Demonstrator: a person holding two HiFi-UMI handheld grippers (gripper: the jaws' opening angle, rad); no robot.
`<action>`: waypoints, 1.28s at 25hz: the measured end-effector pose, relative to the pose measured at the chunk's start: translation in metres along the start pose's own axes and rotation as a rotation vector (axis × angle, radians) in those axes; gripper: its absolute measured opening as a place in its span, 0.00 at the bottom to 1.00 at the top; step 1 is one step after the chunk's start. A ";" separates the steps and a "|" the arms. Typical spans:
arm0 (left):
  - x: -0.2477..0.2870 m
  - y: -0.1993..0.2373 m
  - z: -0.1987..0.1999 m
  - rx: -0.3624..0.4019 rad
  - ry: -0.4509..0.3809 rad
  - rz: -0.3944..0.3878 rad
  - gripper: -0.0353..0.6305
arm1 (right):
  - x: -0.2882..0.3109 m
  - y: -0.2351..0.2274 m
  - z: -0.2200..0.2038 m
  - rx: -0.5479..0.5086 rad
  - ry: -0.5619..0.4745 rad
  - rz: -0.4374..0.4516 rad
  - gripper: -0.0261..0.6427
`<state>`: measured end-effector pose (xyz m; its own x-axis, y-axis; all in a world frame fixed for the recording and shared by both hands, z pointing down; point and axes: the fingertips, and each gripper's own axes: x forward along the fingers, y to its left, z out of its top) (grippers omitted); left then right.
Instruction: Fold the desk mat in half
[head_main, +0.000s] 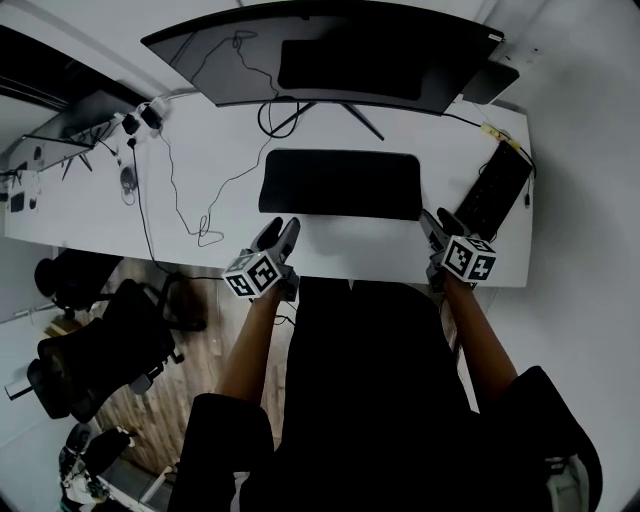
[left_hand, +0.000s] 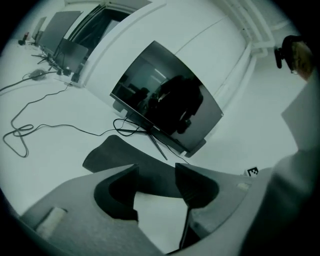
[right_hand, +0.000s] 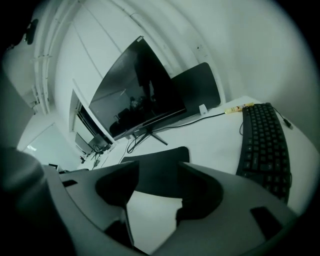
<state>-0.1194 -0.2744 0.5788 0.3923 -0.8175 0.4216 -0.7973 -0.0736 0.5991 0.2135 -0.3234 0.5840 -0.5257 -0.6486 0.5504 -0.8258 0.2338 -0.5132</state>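
At the far left of my head view, a loose cable (head_main: 190, 200) trails over the white desk (head_main: 80, 200), at about 9 o'clock from the mat. My left gripper (head_main: 280, 232) hovers over the desk's front edge, at 7 o'clock from the mat and clear of it. In its own view the left gripper (left_hand: 156, 172) has its jaws partly spread with only bare desk between them, holding nothing. The desk mat (head_main: 340, 183) lies dark in the middle of the desk, at 6 o'clock from the monitor (head_main: 330, 50). I can't tell whether it is doubled over. My right gripper (head_main: 438, 222) sits near the mat's 4 o'clock corner. In its own view its jaws (right_hand: 157, 170) stand apart and empty, with the mat (right_hand: 155, 155) beyond them. The keyboard (head_main: 495, 190) lies at 3 o'clock from the mat.
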 end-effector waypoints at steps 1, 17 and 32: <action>-0.006 -0.009 -0.006 0.023 -0.004 -0.003 0.39 | -0.004 0.003 -0.003 -0.018 -0.003 0.010 0.39; -0.070 -0.080 -0.019 0.197 -0.153 0.058 0.10 | -0.061 0.053 -0.052 -0.124 -0.049 0.084 0.39; -0.182 -0.095 -0.053 0.263 -0.150 -0.124 0.09 | -0.175 0.173 -0.111 -0.240 -0.245 0.012 0.04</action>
<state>-0.0911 -0.0882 0.4814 0.4375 -0.8667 0.2396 -0.8466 -0.3071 0.4347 0.1400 -0.0890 0.4723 -0.4953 -0.7927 0.3553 -0.8595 0.3879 -0.3328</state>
